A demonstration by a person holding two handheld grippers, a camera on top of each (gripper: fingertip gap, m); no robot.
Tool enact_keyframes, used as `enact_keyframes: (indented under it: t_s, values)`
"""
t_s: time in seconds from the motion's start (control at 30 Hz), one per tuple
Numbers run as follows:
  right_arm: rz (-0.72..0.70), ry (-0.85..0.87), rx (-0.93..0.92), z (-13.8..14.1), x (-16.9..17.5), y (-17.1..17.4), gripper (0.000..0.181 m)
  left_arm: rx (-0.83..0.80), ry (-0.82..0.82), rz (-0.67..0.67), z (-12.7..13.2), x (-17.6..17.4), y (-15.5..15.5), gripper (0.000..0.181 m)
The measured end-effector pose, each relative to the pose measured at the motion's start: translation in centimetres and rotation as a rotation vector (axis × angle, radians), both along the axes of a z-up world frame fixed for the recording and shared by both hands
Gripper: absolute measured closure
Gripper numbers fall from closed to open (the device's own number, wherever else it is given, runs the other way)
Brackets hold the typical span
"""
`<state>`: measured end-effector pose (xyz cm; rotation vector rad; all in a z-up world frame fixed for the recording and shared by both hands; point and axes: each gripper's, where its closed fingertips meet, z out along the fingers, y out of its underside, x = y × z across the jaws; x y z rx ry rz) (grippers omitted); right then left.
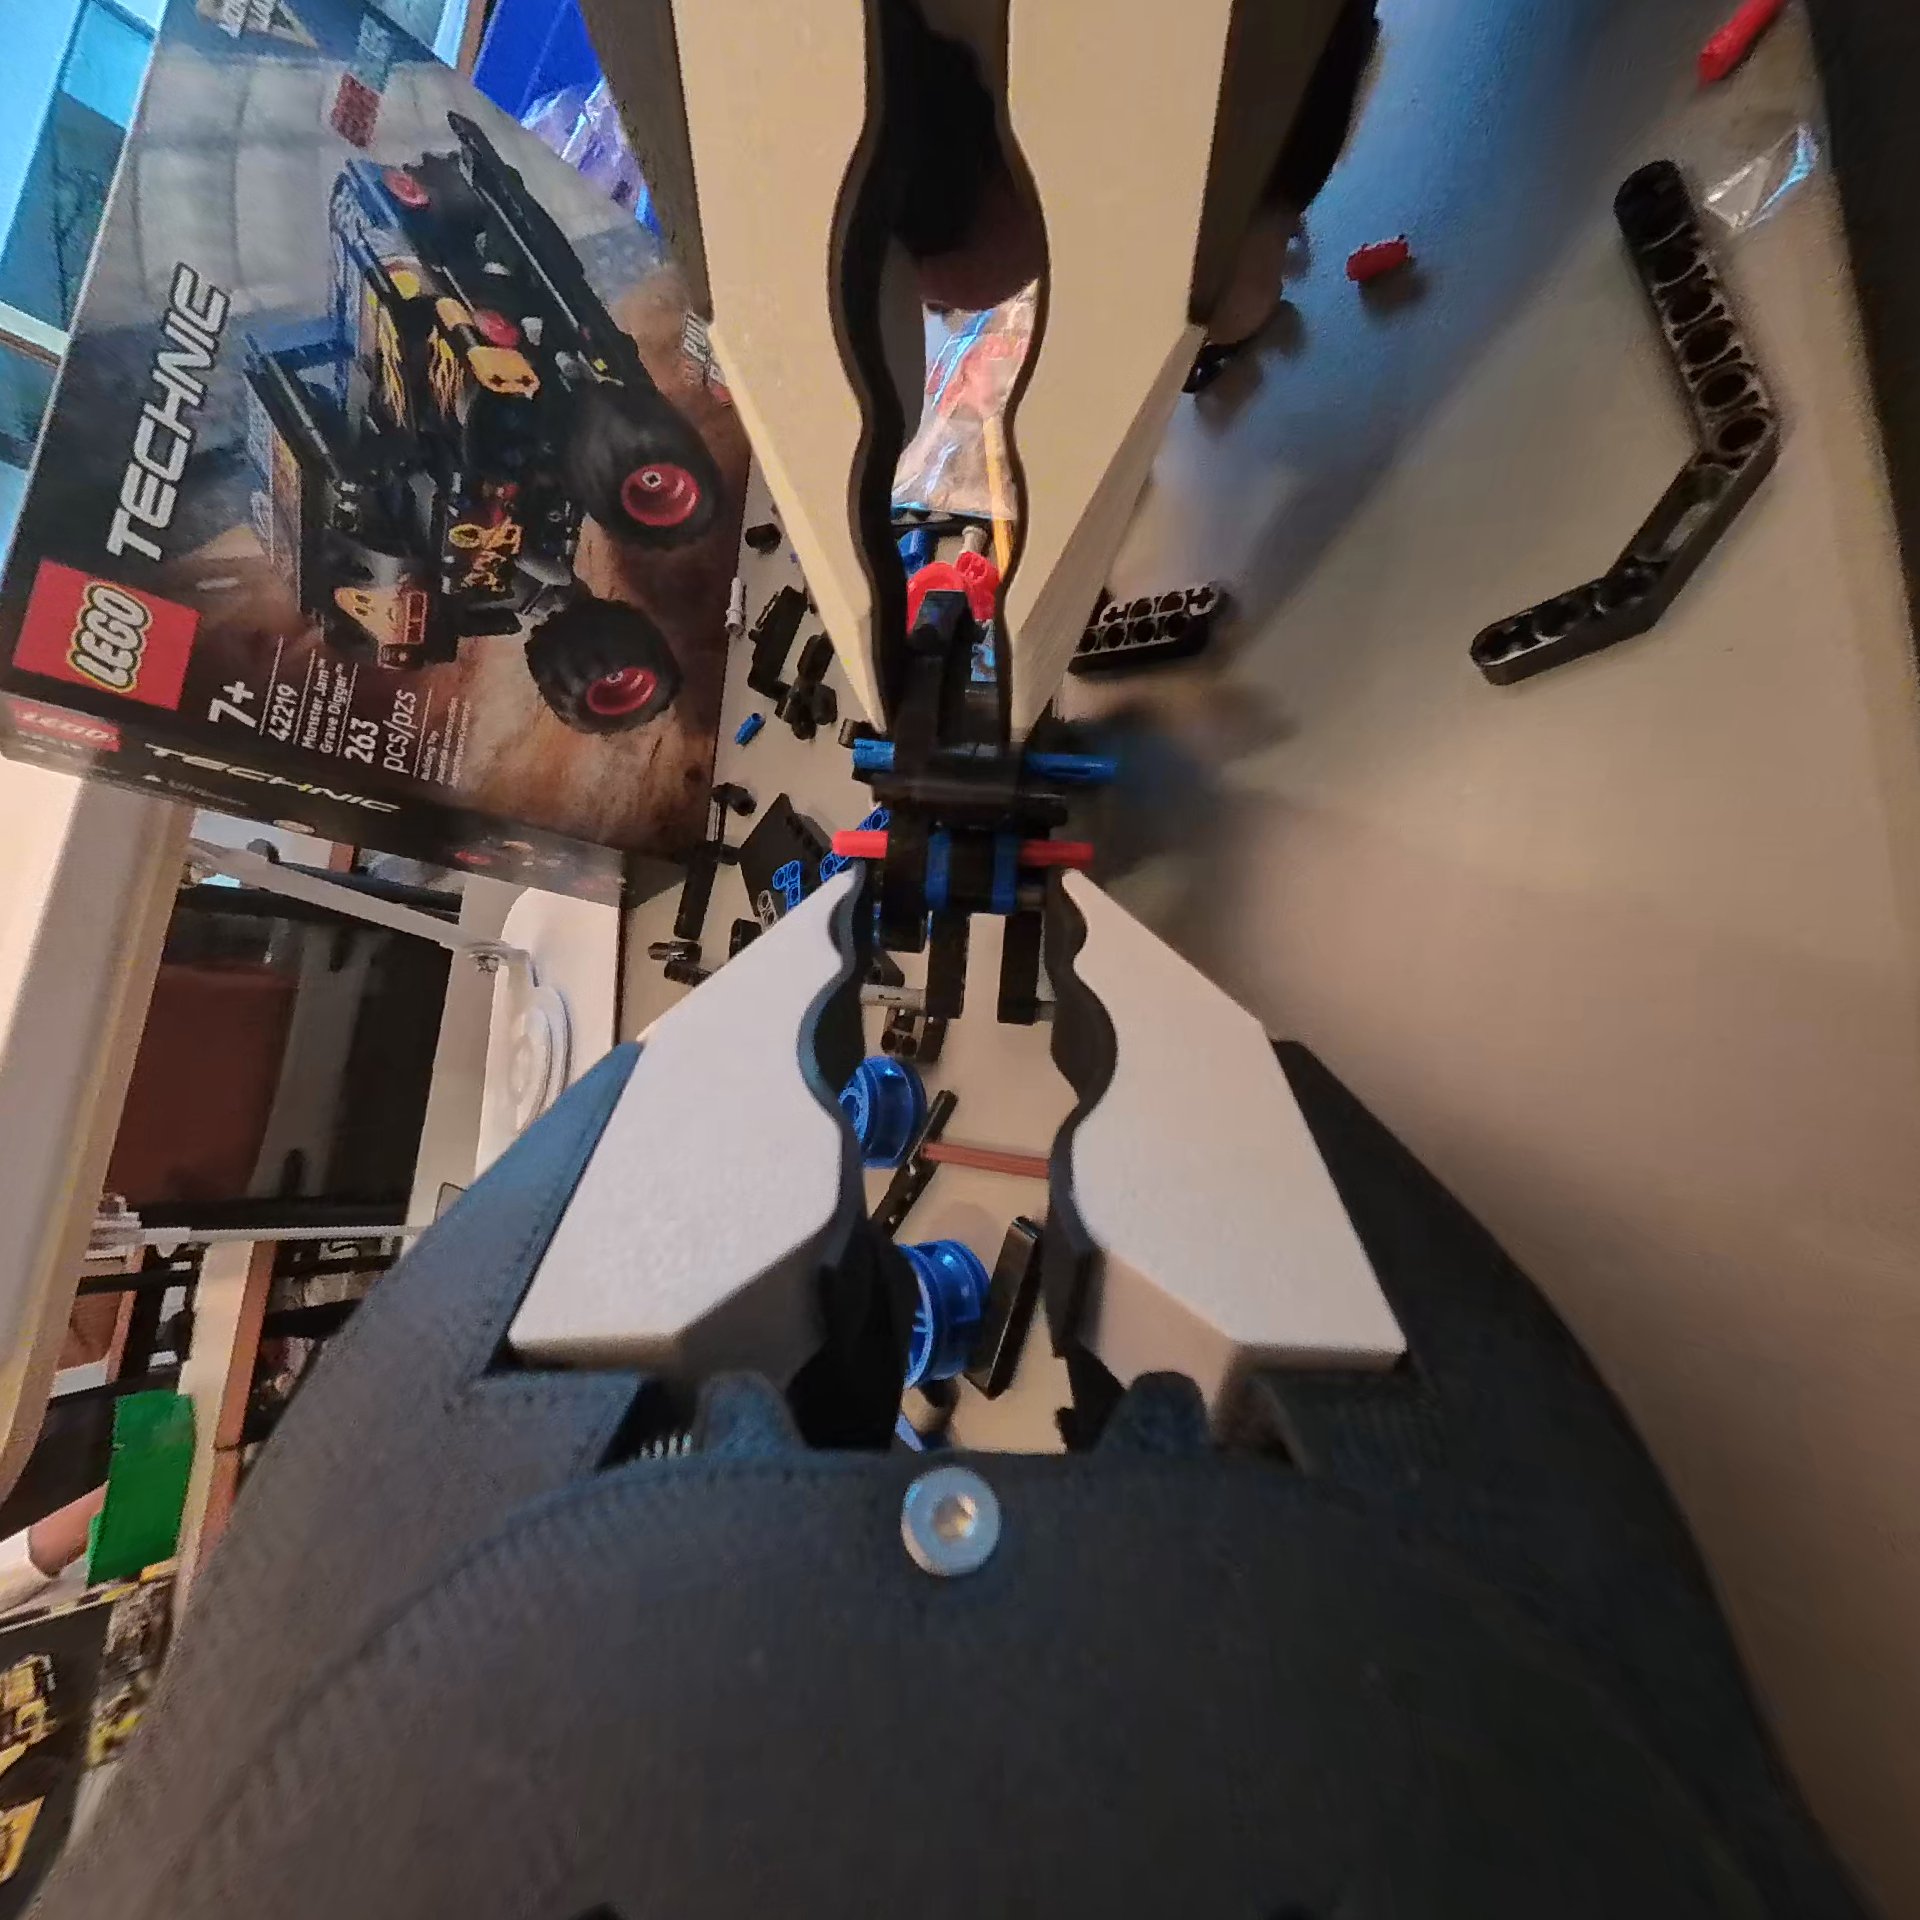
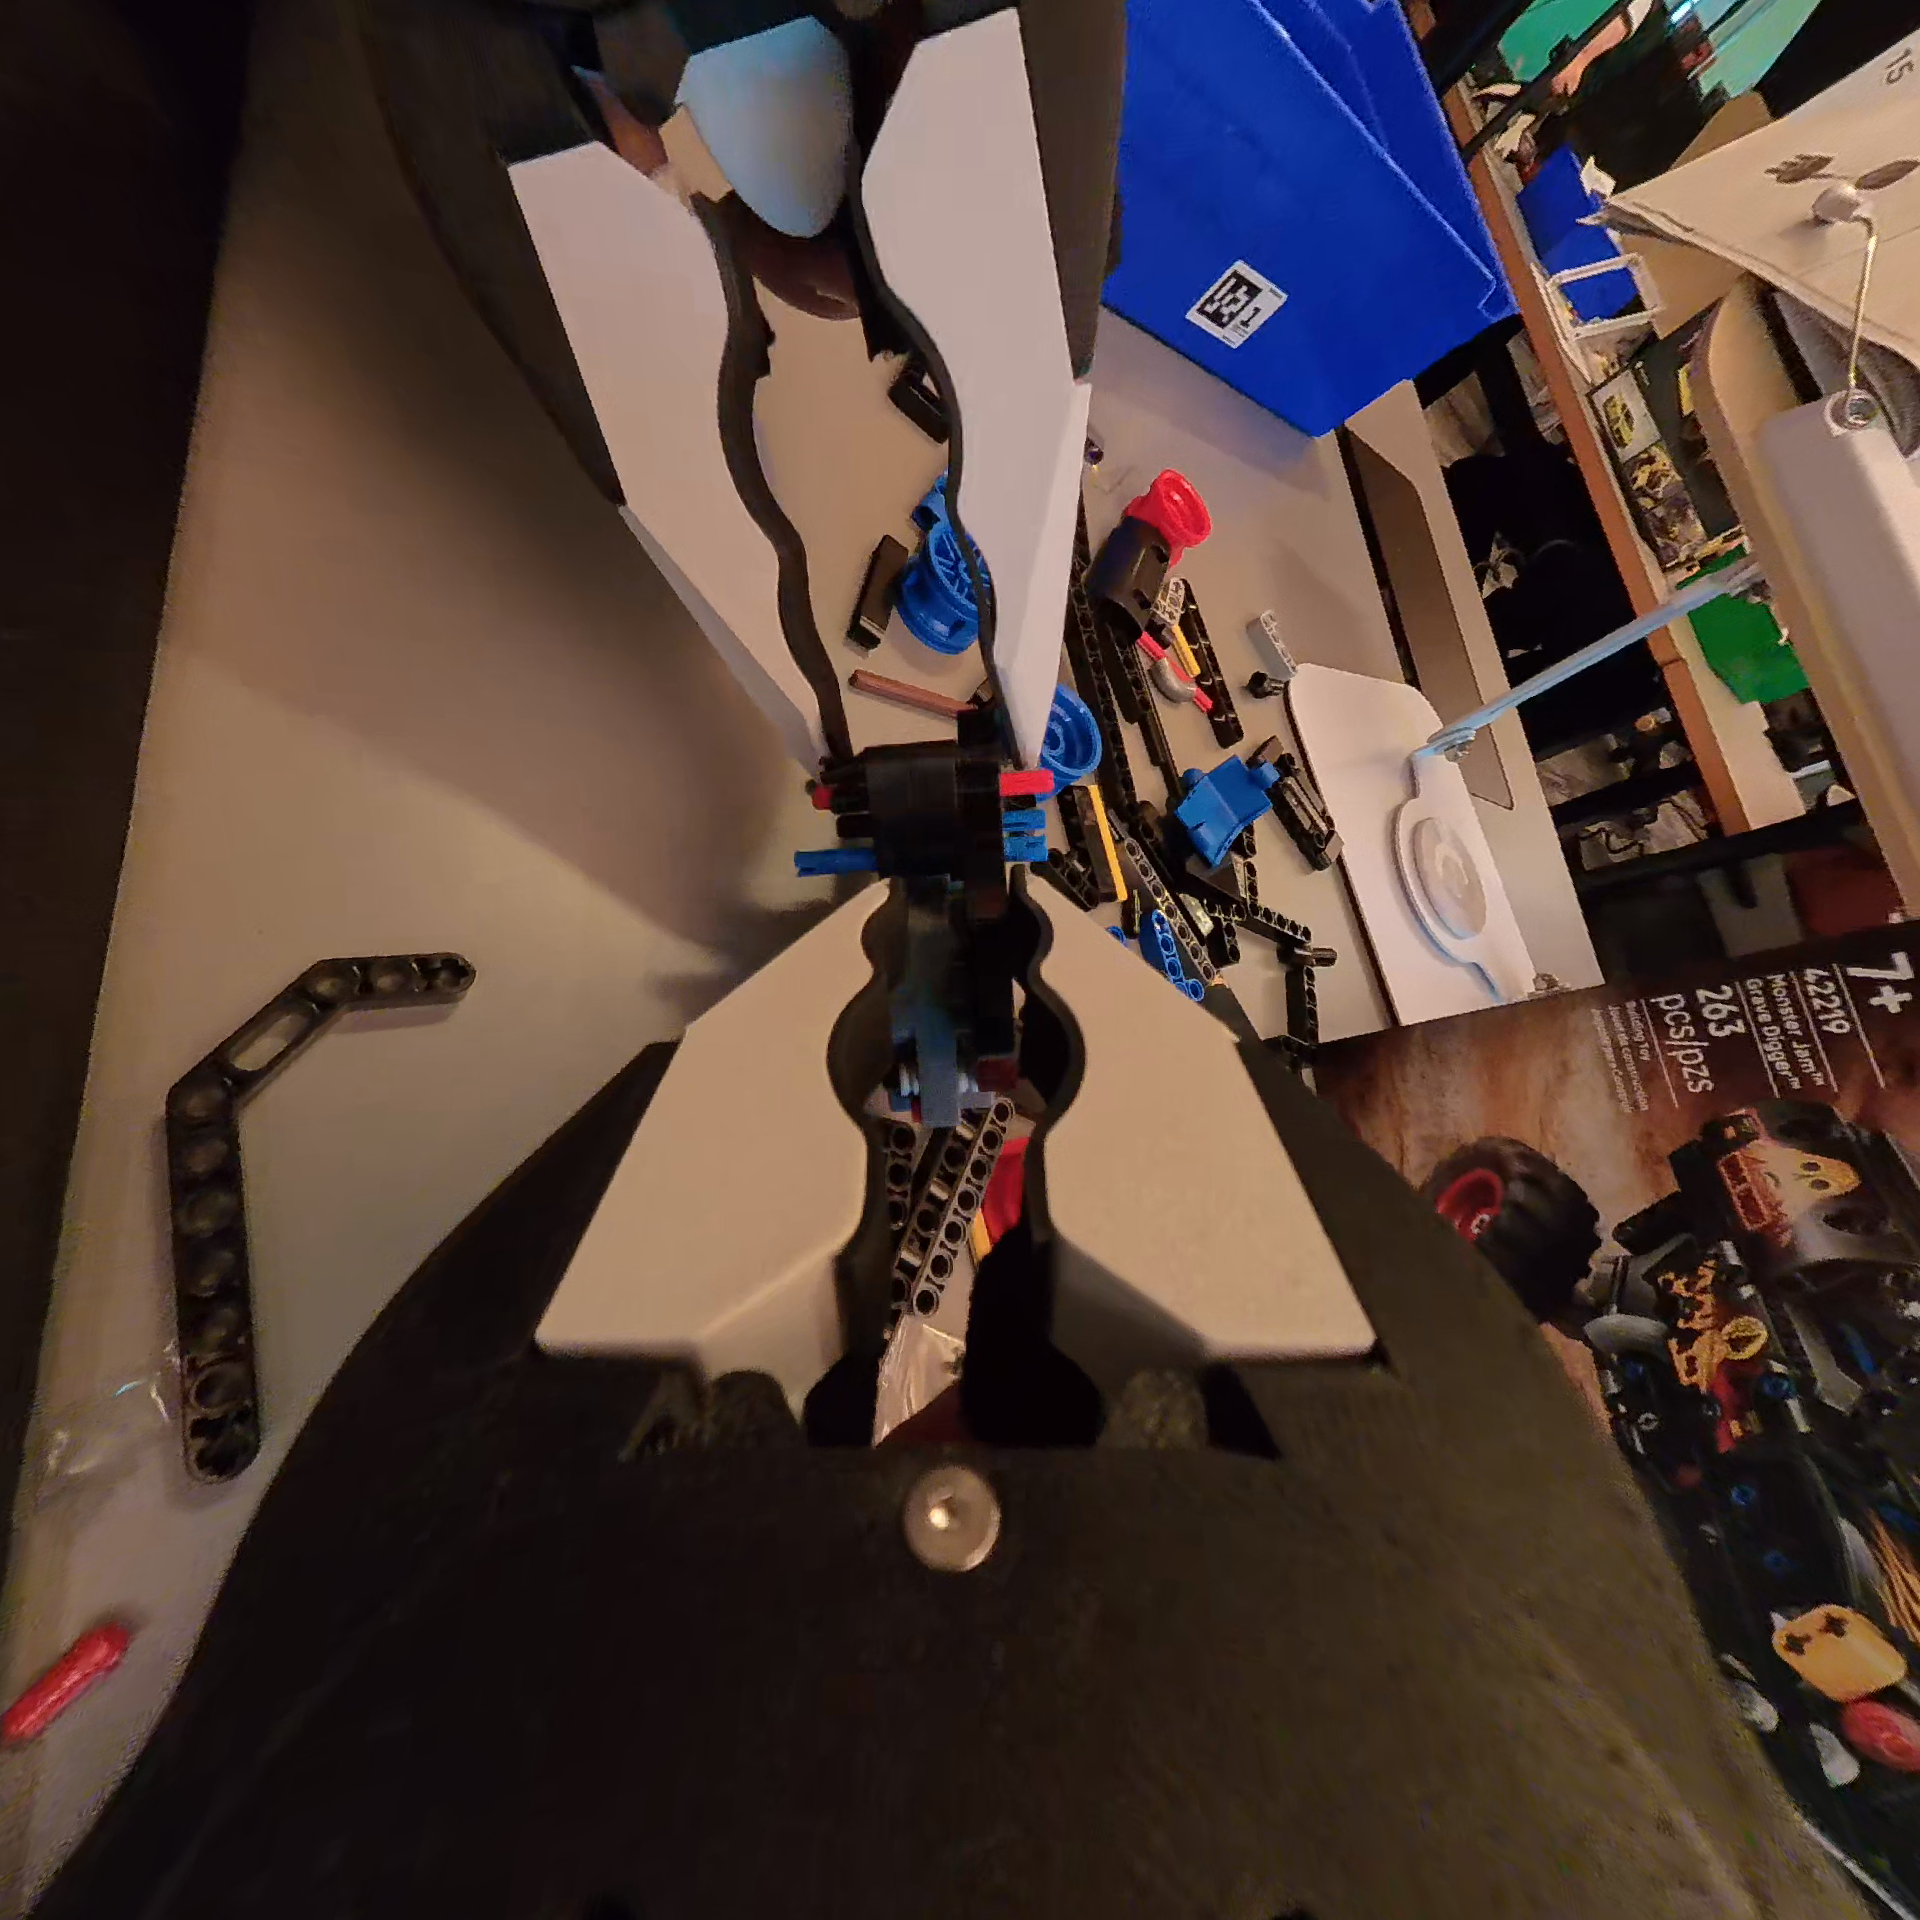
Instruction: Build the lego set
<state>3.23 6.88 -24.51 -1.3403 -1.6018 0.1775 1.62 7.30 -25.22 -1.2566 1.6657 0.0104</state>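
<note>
A small black Technic assembly point(image 1: 961, 821) with blue and red pins sticking out of its sides is held above the white table between both grippers. My left gripper point(image 1: 966, 894) is shut on its near end. My right gripper point(image 1: 956, 717) comes in from the top of this view and is shut on its far end. In the right wrist view the assembly point(image 2: 914, 800) sits just past my right gripper point(image 2: 956, 899), with my left gripper point(image 2: 925, 743) gripping it from the opposite side. Part of the assembly is hidden between the fingers.
The set's box point(image 1: 364, 468) lies to the left. A bent black beam point(image 1: 1683, 416), a short black beam point(image 1: 1143, 623) and red pins point(image 1: 1377, 258) lie on the table point(image 1: 1455, 935). Blue wheels point(image 1: 883, 1101), a brown axle point(image 1: 987, 1158) and loose black beams point(image 2: 1143, 831) lie below. Blue bins point(image 2: 1278, 208) stand behind. My left and right fingertips are right by each other. The brown axle point(image 1: 987, 1158) lies around 8 cm away from my left fingertips. The right camera catches it too, in the right wrist view point(image 2: 922, 699).
</note>
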Motion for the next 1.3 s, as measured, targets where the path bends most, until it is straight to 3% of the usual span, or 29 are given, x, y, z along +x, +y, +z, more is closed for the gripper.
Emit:
enact_keyframes:
  t_s: [0.67,1.07,1.13,1.3]
  values:
    - [-0.009,-0.007,0.002,-0.1,-0.4,0.0,0.167,0.047,0.043,-0.020,-0.1,-0.2,-0.2,0.152]
    - [-0.089,0.157,-0.069,2.8,1.3,1.9,0.146,-0.476,-0.105,0.099,0.1,-0.8,-0.2,0.151]
    - [-0.062,0.182,-0.087,3.1,1.0,1.5,0.145,-0.452,-0.123,0.075,0.4,-0.6,-0.4,0.151]
    - [0.028,0.130,-0.133,1.9,0.0,-0.4,0.146,-0.146,-0.006,-0.035,0.0,-0.7,-1.1,0.151]
